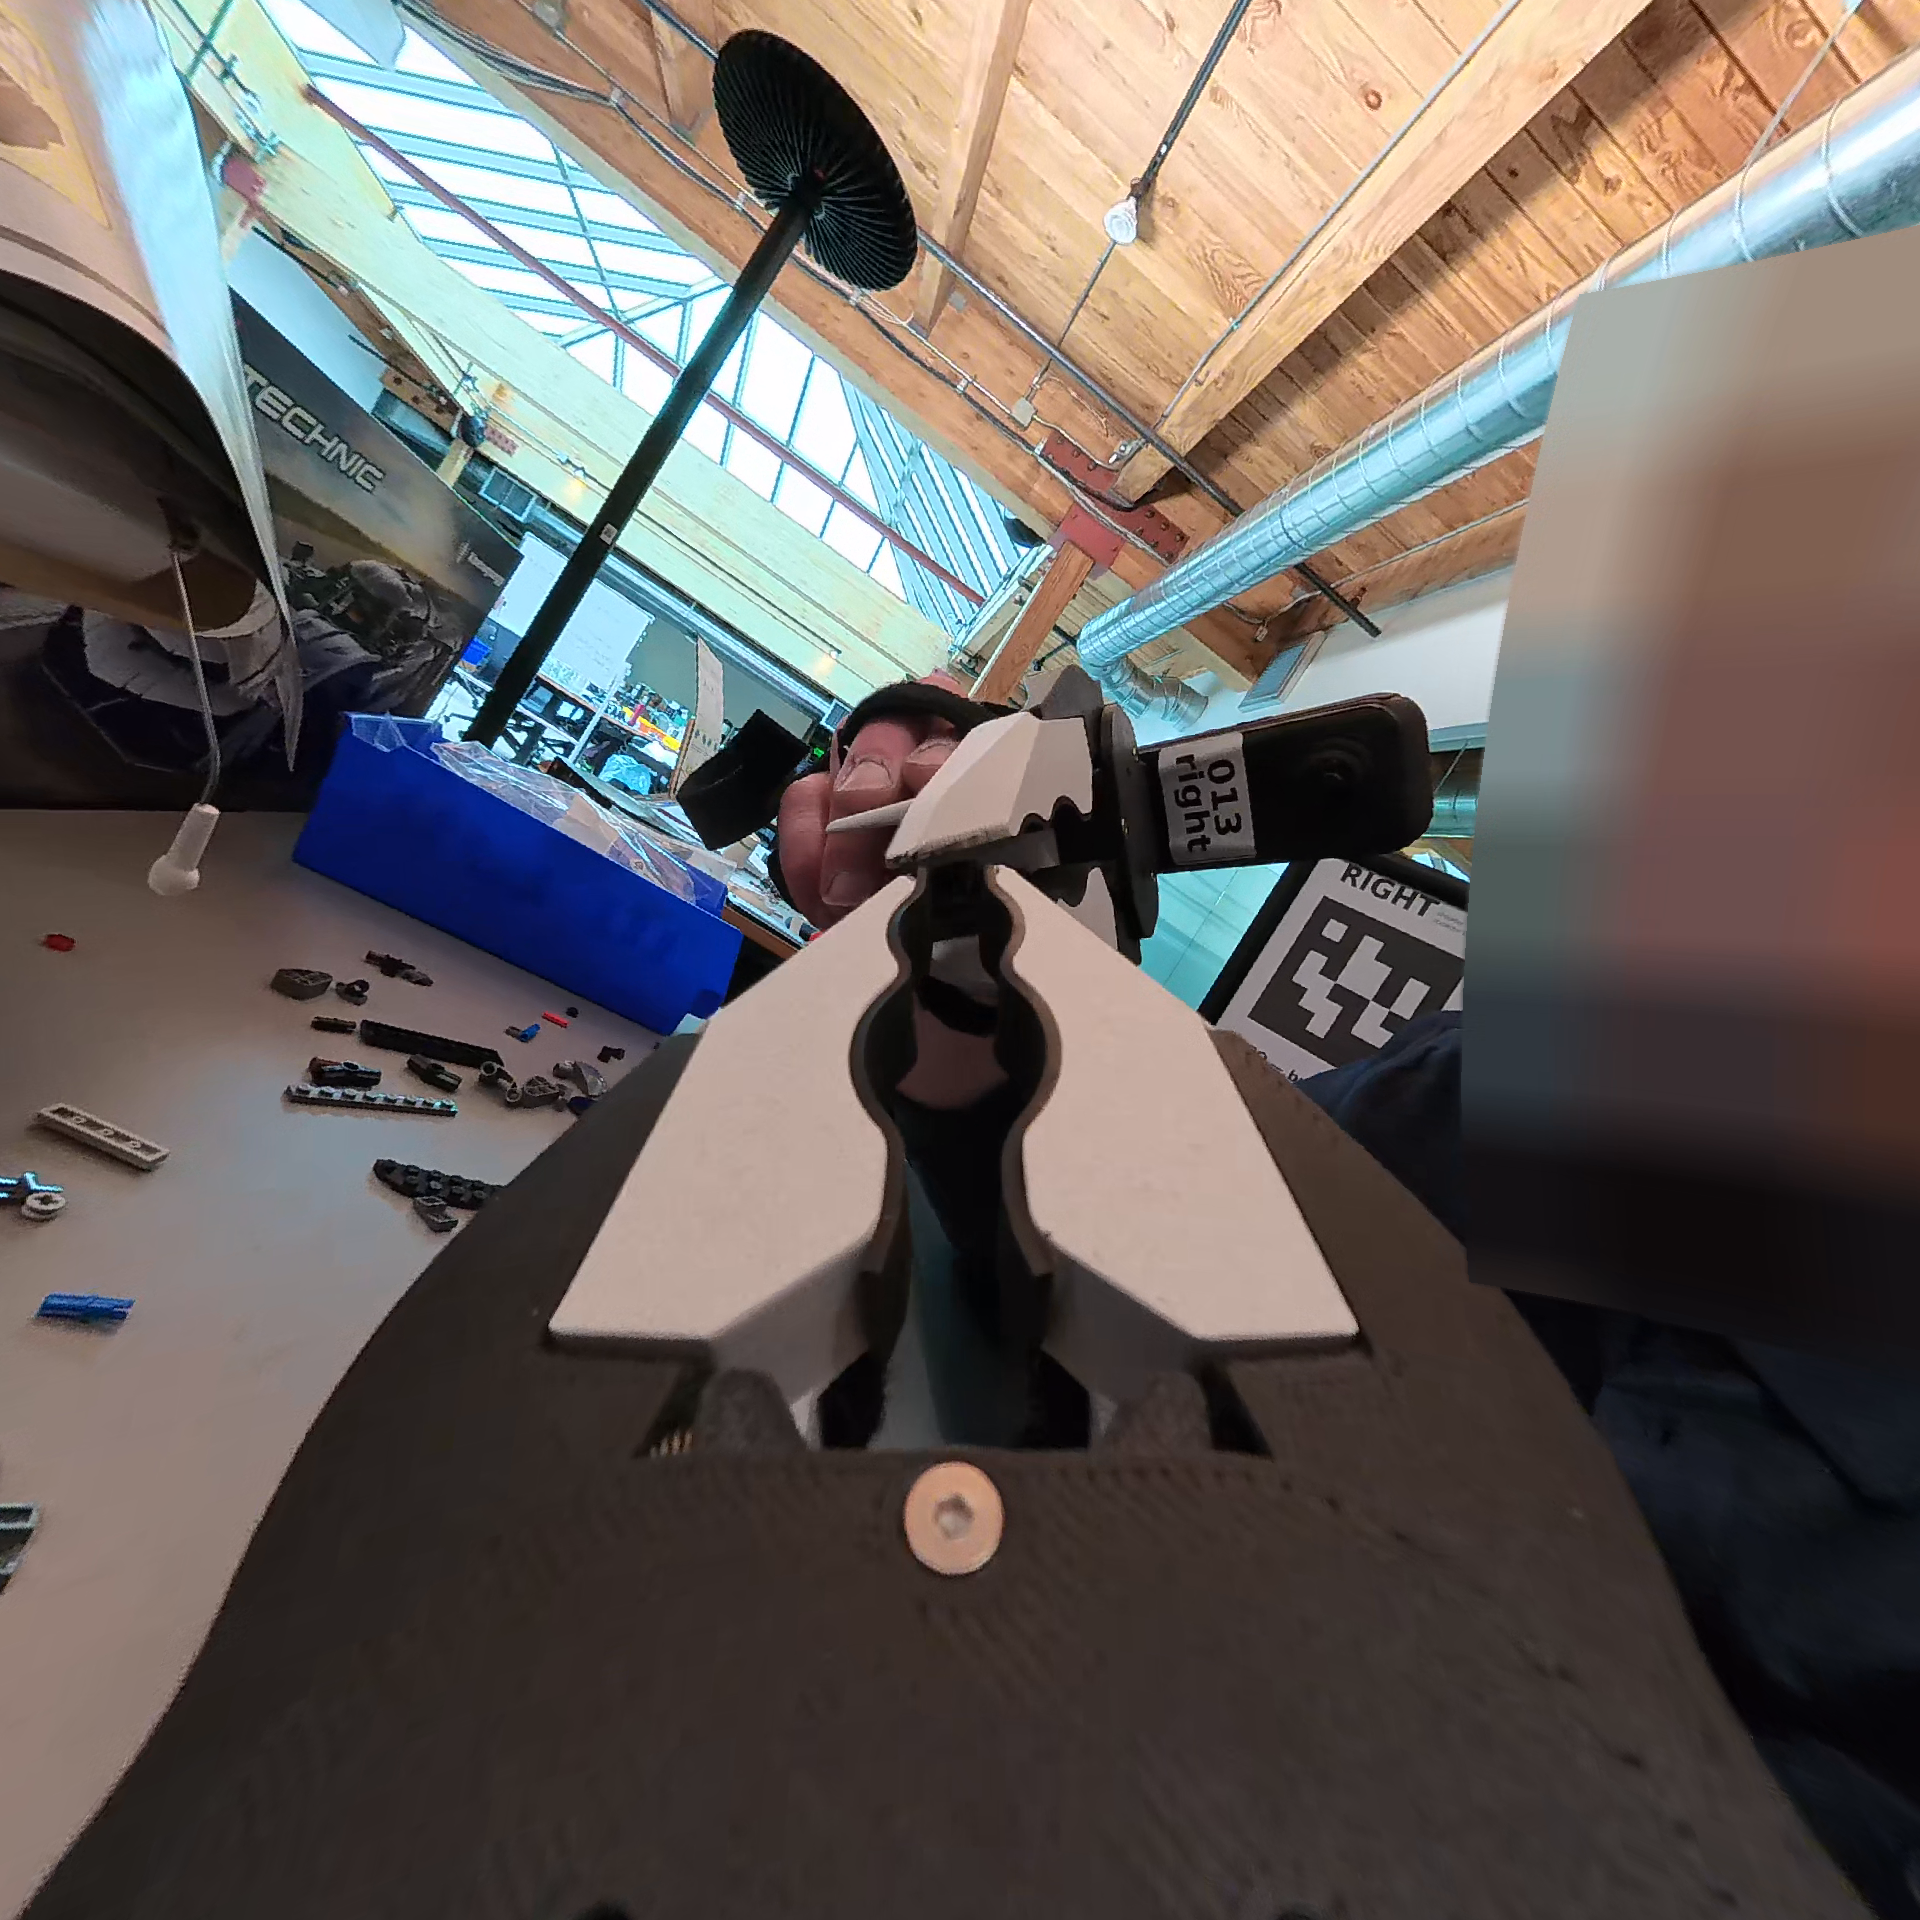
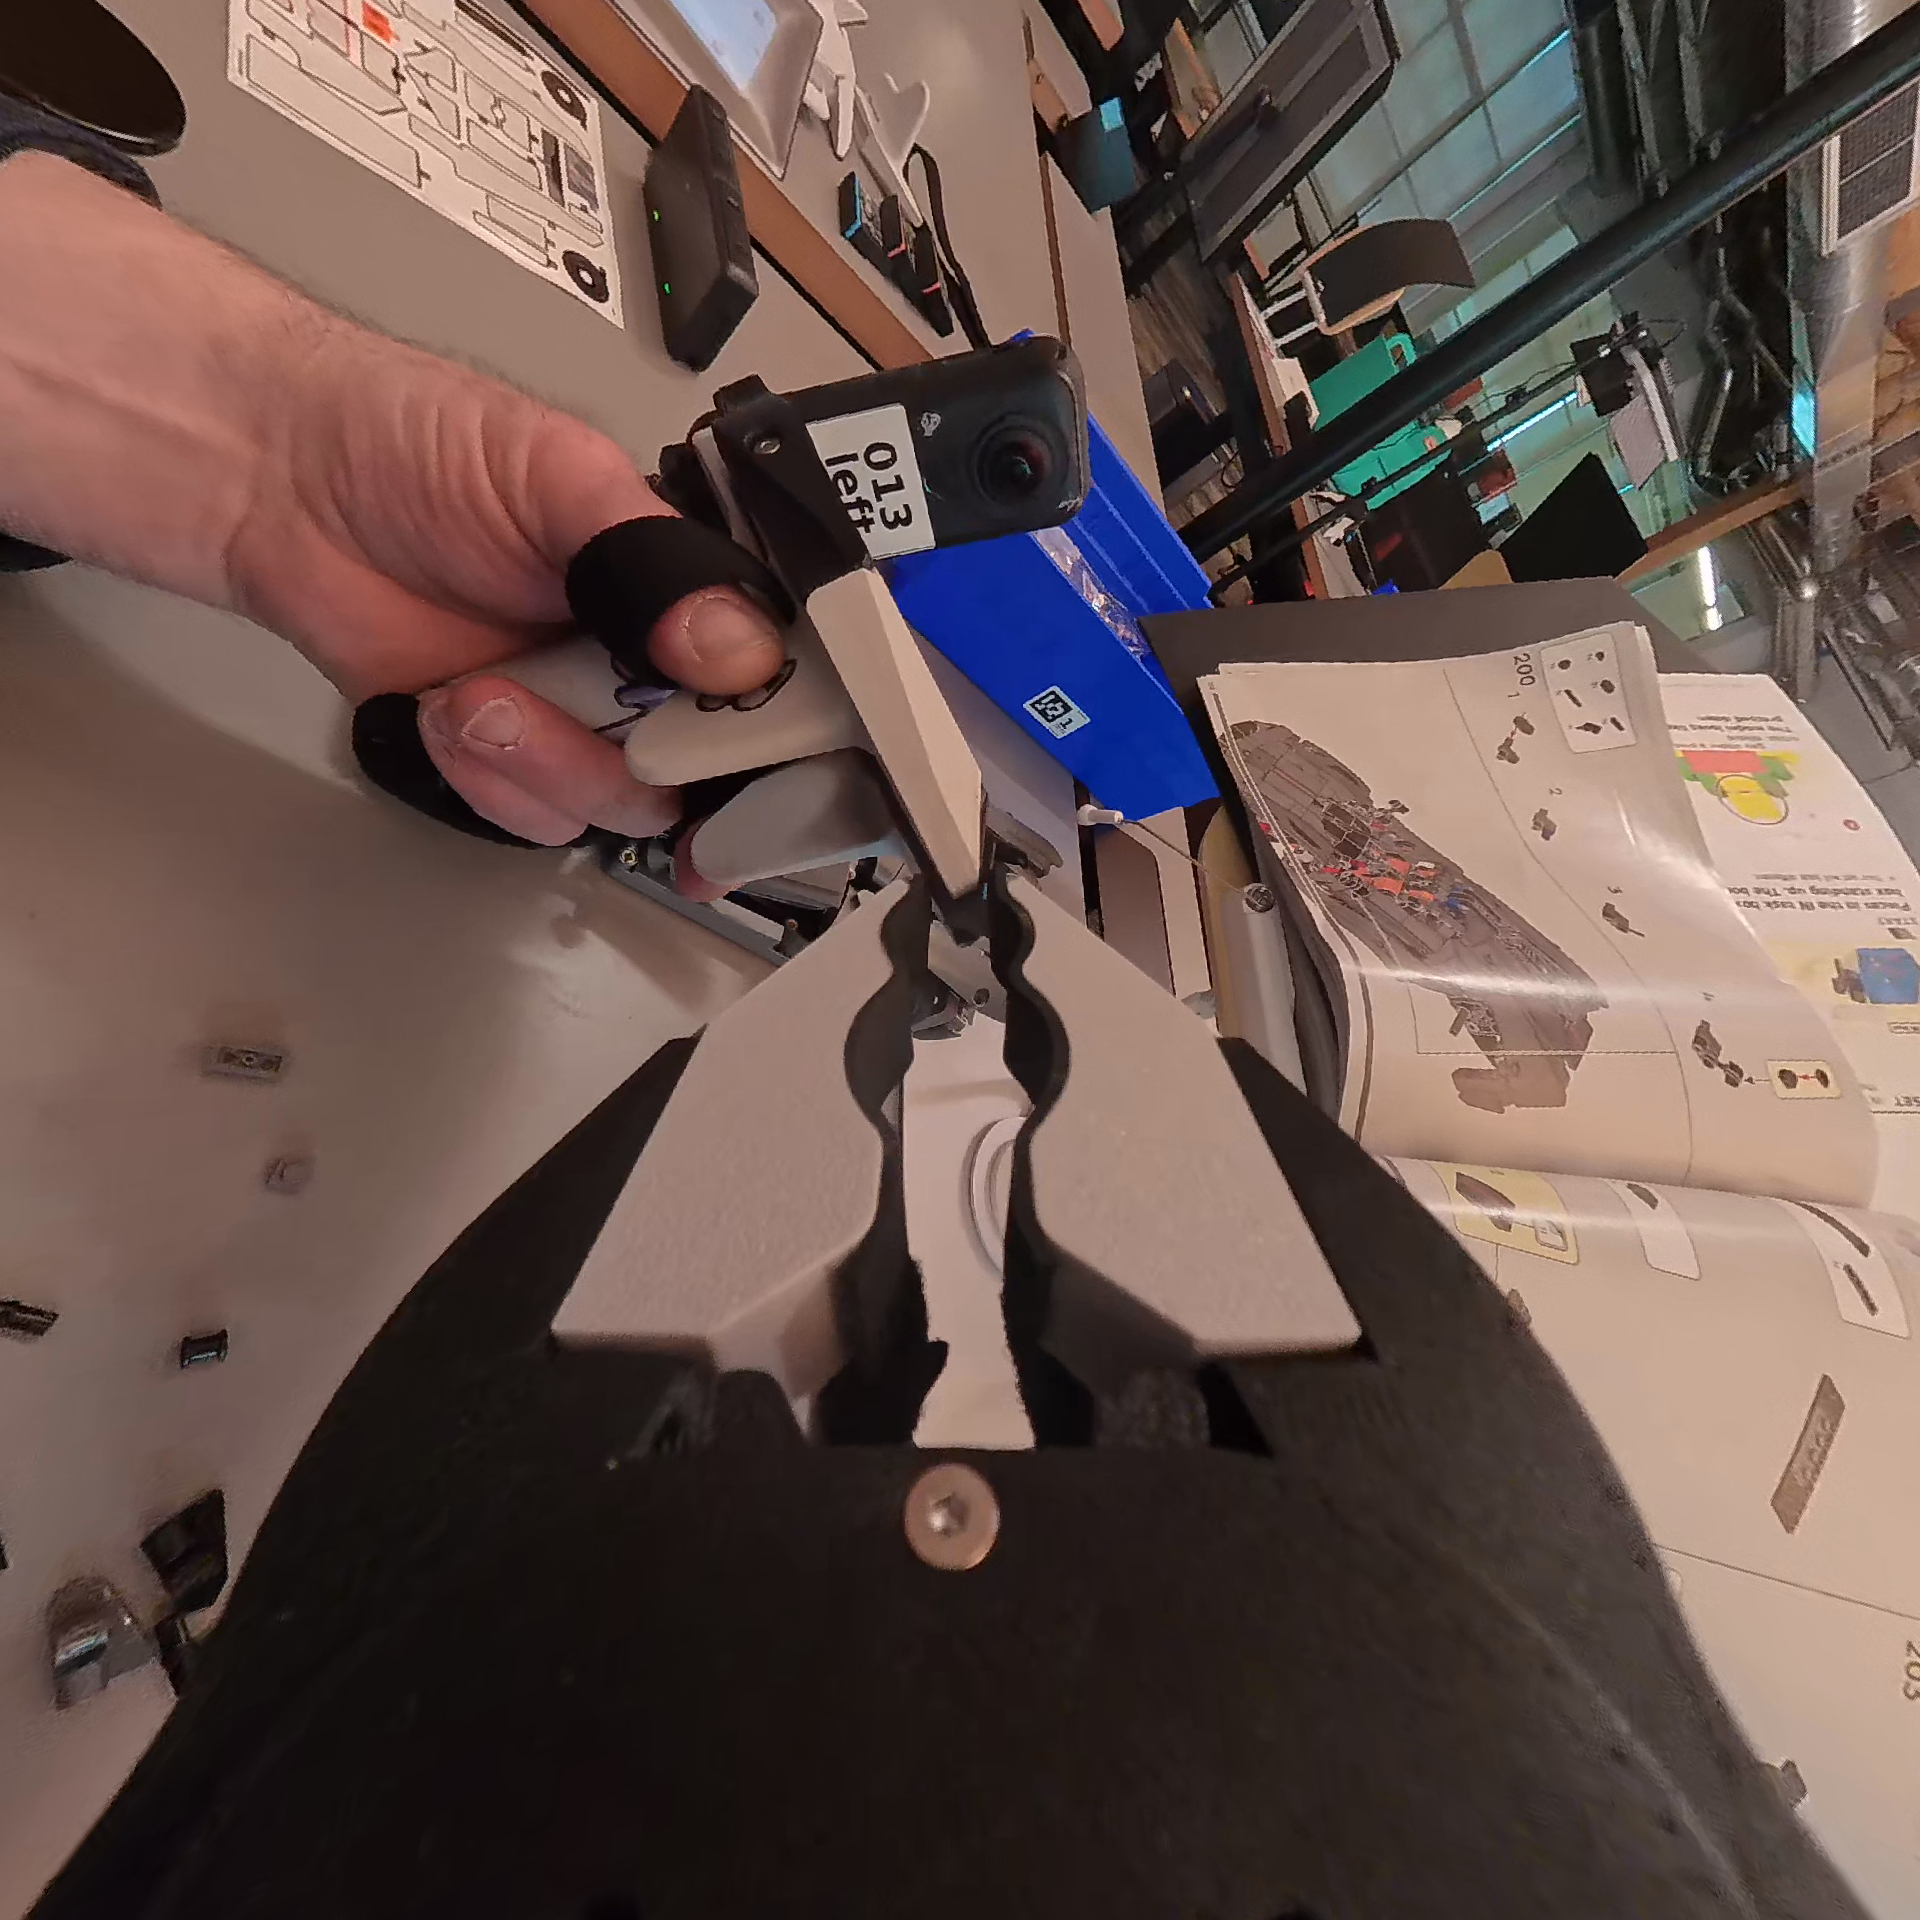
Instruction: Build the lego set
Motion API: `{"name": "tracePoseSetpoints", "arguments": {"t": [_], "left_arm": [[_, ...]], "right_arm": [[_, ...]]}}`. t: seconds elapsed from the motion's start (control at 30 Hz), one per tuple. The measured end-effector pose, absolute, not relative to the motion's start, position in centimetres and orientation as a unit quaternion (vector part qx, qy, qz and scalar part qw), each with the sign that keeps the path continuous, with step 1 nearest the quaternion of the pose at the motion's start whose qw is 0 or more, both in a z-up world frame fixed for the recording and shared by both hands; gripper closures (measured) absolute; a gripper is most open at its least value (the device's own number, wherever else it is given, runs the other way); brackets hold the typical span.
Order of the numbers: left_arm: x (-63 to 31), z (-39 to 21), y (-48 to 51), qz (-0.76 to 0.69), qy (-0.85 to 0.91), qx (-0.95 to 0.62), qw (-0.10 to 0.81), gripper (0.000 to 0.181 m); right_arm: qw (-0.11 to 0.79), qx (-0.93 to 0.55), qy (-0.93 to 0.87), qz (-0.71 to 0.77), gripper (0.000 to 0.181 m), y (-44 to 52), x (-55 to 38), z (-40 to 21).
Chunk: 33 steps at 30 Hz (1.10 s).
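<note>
Black handheld device (image 2: pixel 698 234), upper left of right wrist view; black pole with ribbed disc (image 1: pixel 816 156), top centre of left wrist view; silver duct (image 1: pixel 1351 499), right.

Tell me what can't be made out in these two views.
- Dark piece between the two tool tips: left wrist view, too small and shadowed to identify.
- Left tool grip: right wrist view, its tip overlaps the right tool.
- Loose lego pieces: right wrist view, blurred, some cut by the left edge.
- Person: left wrist view, covered by a mosaic patch.
</note>
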<state>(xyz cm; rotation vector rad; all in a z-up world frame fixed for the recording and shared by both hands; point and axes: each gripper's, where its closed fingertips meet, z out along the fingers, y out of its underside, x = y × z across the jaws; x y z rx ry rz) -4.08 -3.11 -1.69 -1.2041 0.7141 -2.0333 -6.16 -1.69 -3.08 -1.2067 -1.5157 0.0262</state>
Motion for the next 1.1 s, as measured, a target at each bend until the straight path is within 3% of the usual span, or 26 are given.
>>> {"name": "tracePoseSetpoints", "arguments": {"t": [1.1], "left_arm": [[-4.39,-1.33,-3.32,-0.776,0.279,-0.455,0.335,0.176]], "right_arm": [[0.578,-0.493,-0.65,0.013,0.174,-2.14,-5.89,-2.52]]}}
